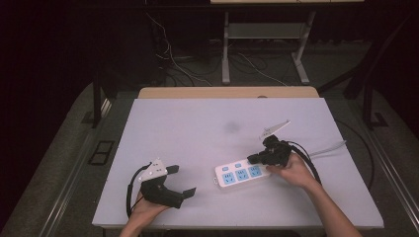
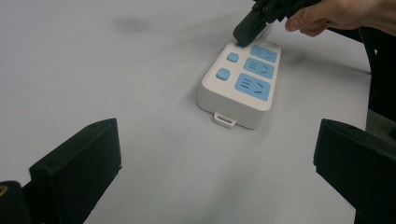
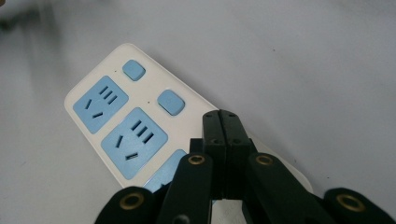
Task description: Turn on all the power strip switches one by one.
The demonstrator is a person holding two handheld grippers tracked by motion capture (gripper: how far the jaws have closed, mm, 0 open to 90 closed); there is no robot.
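Note:
A white power strip [image 1: 241, 174] with three blue sockets and blue buttons lies on the table at the front right. My right gripper [image 1: 253, 159] is shut with nothing between its jaws. Its tip [image 3: 222, 119] points down at the strip's button row beside two uncovered buttons [image 3: 171, 101], and hides what is beneath it. In the left gripper view this tip [image 2: 245, 30] sits at the far button of the strip [image 2: 243, 88]; whether it touches I cannot tell. My left gripper [image 1: 182, 181] rests at the front left, open and holding nothing, its jaws wide [image 2: 217, 154] and aimed at the strip.
The strip's white cable [image 1: 331, 147] runs off to the right table edge. The white tabletop [image 1: 197, 123] has a wooden strip along its far edge [image 1: 227, 92]. Beyond it stand a desk frame [image 1: 226, 54] and loose floor cables [image 1: 183, 64].

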